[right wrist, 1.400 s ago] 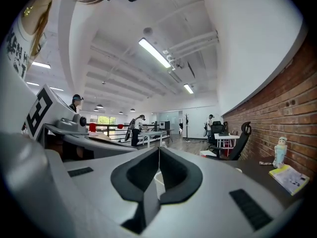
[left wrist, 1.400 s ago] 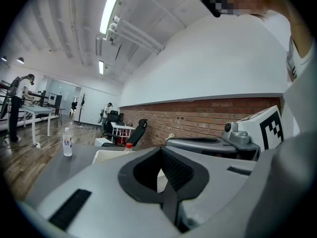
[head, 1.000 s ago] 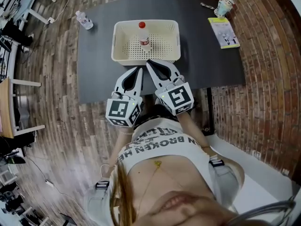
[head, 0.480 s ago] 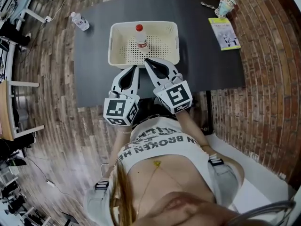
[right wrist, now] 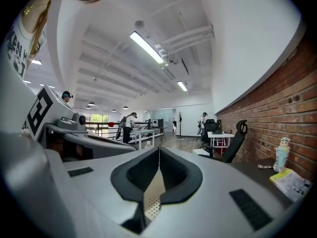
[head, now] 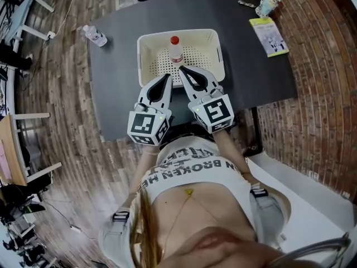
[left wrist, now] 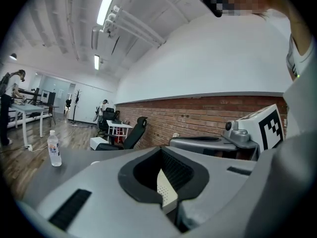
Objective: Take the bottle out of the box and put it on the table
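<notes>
Starting at the far left, one spare bottle (head: 95, 36) stood alone on the dark table (head: 117, 88), well apart from everything else. Next came the left tongs (head: 166, 78). They were clenched tight with nothing in them, and their tip was just beside the near wall of the white box (head: 146, 60).

Inside the box stood the bottle with the red cap (head: 175, 50). It was upright, so its long side ran up and down, and it was about in the middle of the box.

The right tongs (head: 182, 70) were clenched too, and empty. Their tip was at the box's near rim and pointed at the bottle. The bottle was just on the far side of that tip, so the right tongs were nearer to it than the left tongs. I think they would have to open before they could take it.

Far off to the right lay a booklet (head: 269, 36), and past it stood a small pale thing (head: 268, 4), maybe a cup.

Counting up, I saw two bottles, one box, two tongs, one booklet and one small pale thing.
</notes>
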`<state>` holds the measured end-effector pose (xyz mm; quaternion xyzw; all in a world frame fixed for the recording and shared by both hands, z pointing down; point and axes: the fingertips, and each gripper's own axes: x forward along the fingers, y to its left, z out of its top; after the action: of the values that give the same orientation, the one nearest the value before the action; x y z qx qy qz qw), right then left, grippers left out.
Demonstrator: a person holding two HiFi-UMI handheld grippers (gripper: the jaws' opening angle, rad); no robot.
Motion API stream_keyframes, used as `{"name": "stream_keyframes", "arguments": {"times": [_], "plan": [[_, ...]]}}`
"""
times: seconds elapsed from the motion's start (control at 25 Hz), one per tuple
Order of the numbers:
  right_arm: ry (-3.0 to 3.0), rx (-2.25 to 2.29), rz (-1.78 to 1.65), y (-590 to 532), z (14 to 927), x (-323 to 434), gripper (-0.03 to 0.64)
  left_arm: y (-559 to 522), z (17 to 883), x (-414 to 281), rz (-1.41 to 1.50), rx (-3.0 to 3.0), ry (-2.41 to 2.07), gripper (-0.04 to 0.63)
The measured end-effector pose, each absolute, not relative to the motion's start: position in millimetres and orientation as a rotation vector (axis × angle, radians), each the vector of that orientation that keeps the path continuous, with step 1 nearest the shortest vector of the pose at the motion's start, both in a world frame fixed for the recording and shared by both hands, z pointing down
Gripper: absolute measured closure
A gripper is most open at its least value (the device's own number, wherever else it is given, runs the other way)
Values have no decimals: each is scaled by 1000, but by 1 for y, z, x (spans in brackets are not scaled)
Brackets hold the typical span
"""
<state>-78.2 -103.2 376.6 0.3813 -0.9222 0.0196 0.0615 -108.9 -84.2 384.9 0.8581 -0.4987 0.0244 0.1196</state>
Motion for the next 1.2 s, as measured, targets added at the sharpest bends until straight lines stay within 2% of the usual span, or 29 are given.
{"name": "stream_keyframes", "arguments": {"times": [0.52,1.2], "plan": [[-2720,1225,99,-128,400,-130,607,-110,403,-162,105,2543,-1369,591],[-2755,1043,76,-150,399,-99,607,-123,403,-130,46,2456,-1517,591]]}}
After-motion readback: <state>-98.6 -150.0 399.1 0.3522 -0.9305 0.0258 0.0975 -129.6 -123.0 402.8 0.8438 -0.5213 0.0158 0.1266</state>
